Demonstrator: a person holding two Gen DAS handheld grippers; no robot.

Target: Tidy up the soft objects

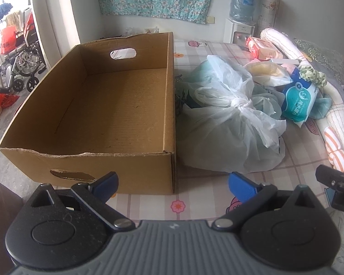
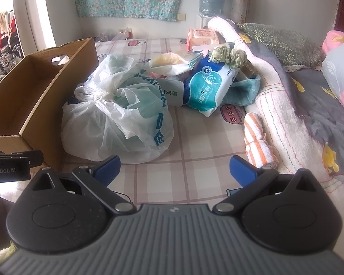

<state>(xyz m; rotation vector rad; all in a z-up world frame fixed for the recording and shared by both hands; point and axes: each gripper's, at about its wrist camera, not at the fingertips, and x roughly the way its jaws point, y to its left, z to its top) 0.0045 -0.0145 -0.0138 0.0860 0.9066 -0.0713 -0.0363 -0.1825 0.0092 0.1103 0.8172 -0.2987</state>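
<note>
Nearest, the left claw (image 1: pixel 173 184) and right claw (image 2: pixel 174 168) both gape wide and empty over the checked bedsheet (image 2: pixel 195 178). Just beyond, a knotted white plastic bag (image 2: pixel 117 123) lies touching the empty brown cardboard box (image 1: pixel 117 105). Right of the bag lies a rolled orange-striped towel (image 2: pixel 258 139); farther back, a blue-and-white wipes packet (image 2: pixel 208 87) with a green scrunchie (image 2: pixel 229 56) on top.

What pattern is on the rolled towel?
Orange and white stripes on the rolled towel; clearest in the right wrist view.
</note>
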